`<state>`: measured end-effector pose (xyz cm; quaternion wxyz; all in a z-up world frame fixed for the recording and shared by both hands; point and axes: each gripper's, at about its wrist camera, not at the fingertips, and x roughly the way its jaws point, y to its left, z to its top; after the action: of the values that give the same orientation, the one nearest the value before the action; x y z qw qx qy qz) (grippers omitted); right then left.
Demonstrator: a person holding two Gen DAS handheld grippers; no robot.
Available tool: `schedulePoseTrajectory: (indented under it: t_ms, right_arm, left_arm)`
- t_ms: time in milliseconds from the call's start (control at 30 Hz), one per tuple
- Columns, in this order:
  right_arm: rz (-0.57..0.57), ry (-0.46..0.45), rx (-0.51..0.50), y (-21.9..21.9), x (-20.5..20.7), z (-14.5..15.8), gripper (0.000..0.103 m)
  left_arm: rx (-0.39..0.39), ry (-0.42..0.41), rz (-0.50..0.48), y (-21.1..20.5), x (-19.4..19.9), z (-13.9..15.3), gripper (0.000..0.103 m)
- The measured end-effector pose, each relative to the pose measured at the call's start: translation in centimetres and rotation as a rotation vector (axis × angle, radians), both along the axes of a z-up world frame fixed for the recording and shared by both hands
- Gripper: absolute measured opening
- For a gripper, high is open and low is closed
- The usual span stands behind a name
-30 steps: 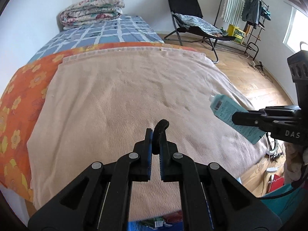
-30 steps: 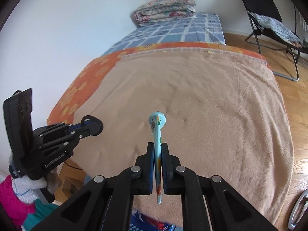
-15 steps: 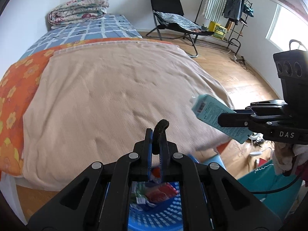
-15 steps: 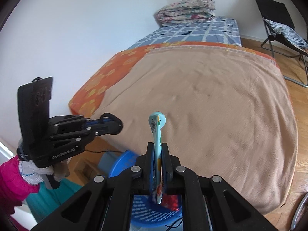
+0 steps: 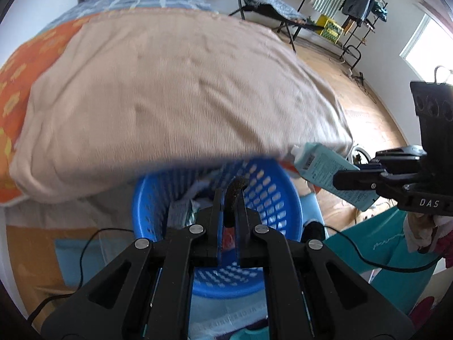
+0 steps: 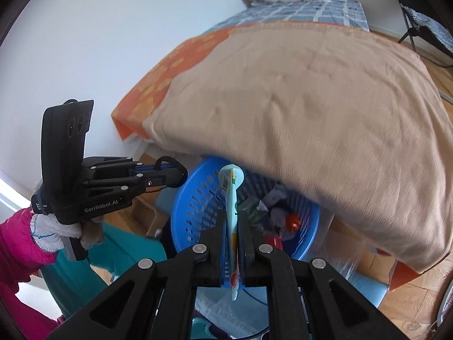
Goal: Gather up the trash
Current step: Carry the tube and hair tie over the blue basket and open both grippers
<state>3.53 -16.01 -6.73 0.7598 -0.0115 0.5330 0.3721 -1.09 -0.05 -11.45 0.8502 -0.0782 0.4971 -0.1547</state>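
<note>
Both grippers loaded, poised over the basket.

Your left gripper (image 5: 228, 198) pinches a small black scrap (image 5: 236, 187); your right gripper (image 6: 232, 221) clamps a flat teal pouch (image 6: 231, 195), above the blue basket (image 5: 158, 195) near the bed's foot. Release too far right and the pouch lands on the floor. The beige blanket (image 5: 170, 85) overhangs the far rim; cables (image 5: 93, 243) trail near left.

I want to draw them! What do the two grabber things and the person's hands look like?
Both are black plastic: the left gripper reads "GenRobot.AI", the right gripper "DAS", with silver screws and thin black cables. The left hand wears a white knit glove and pink sleeve.
</note>
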Motion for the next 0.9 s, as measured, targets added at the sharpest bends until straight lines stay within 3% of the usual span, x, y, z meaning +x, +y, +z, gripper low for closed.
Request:
schedulePoseTrajectory:
  t_ms: [533, 900]
  right_arm:
    - [0.062, 0.087, -0.106, 1.9, -0.8, -4.1, 0.005]
    - [0.043, 0.105, -0.133, 2.1, -0.3, -4.9, 0.006]
  left_arm:
    - [0.023, 0.171, -0.03, -1.4, -0.6, -5.4, 0.004]
    - [0.029, 0.209, -0.004, -1.1, -0.1, -6.3, 0.004]
